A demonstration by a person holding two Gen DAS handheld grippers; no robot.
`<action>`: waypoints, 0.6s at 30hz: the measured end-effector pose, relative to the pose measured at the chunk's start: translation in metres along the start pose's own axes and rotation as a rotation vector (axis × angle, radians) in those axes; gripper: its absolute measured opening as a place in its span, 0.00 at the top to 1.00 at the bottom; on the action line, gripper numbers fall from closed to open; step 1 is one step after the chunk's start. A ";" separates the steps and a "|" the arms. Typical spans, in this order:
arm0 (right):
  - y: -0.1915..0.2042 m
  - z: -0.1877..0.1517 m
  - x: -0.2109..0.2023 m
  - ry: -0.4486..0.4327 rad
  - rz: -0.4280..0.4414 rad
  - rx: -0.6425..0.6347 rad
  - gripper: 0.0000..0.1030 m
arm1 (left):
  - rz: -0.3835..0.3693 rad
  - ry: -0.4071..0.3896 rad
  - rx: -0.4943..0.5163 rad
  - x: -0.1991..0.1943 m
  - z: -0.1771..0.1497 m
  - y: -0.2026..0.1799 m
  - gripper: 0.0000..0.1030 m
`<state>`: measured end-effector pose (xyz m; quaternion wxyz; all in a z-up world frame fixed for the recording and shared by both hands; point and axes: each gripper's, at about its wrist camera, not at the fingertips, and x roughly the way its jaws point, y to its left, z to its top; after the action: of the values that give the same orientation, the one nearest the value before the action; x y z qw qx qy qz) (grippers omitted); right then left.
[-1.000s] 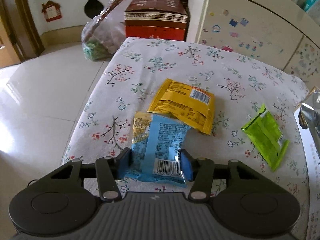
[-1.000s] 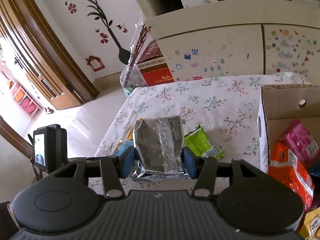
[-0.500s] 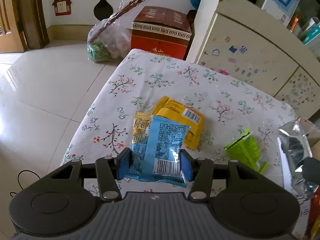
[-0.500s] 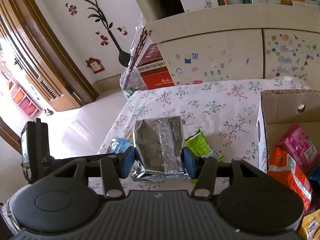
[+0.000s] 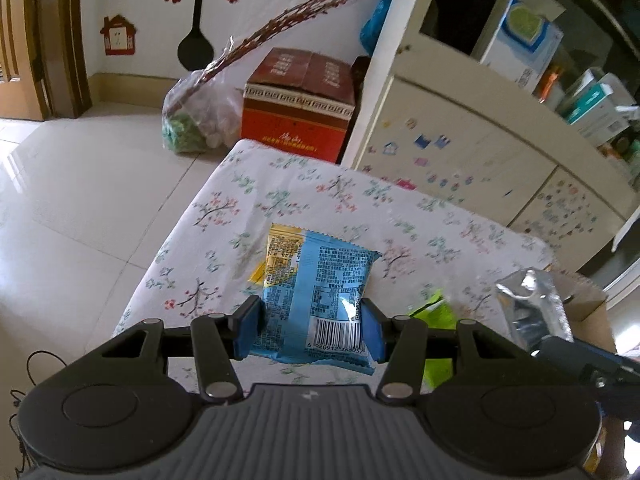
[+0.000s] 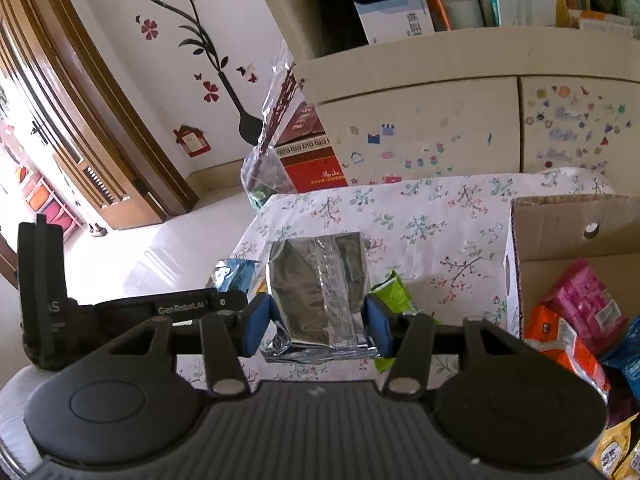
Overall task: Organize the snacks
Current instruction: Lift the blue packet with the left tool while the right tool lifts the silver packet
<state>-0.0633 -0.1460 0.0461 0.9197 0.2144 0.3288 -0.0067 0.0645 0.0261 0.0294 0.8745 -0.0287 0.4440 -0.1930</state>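
A floral-clothed surface (image 5: 320, 200) fronts a cream stickered cabinet (image 6: 440, 120); an open cardboard box (image 6: 560, 224) of packets sits at three o'clock. The left gripper (image 5: 311, 330), jaws narrowed, clamps a blue crinkled snack packet (image 5: 320, 280) barcode-down; the right gripper (image 6: 316, 326) grips a silver foil pouch (image 6: 320, 280), with a lime-green packet (image 6: 392, 292) behind it.

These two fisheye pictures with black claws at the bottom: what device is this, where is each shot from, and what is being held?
Each picture comes from a camera on a handheld two-finger gripper; a person holds one in each hand. The left gripper clamps a blue snack packet. The right gripper clamps a silver foil packet. A green packet lies on the floral tablecloth. To the right stands a cardboard box already holding snacks.
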 end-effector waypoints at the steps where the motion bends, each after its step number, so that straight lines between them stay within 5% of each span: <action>1: 0.000 0.001 -0.002 -0.007 -0.002 -0.001 0.49 | -0.005 -0.005 -0.001 -0.002 0.001 -0.002 0.44; 18: -0.033 0.016 -0.039 -0.096 -0.026 0.058 0.49 | -0.100 -0.074 0.054 -0.025 0.006 -0.061 0.44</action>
<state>-0.0895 -0.1873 0.0682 0.9277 0.2358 0.2867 -0.0384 0.0366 -0.0218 0.0653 0.8800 -0.0343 0.4039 -0.2474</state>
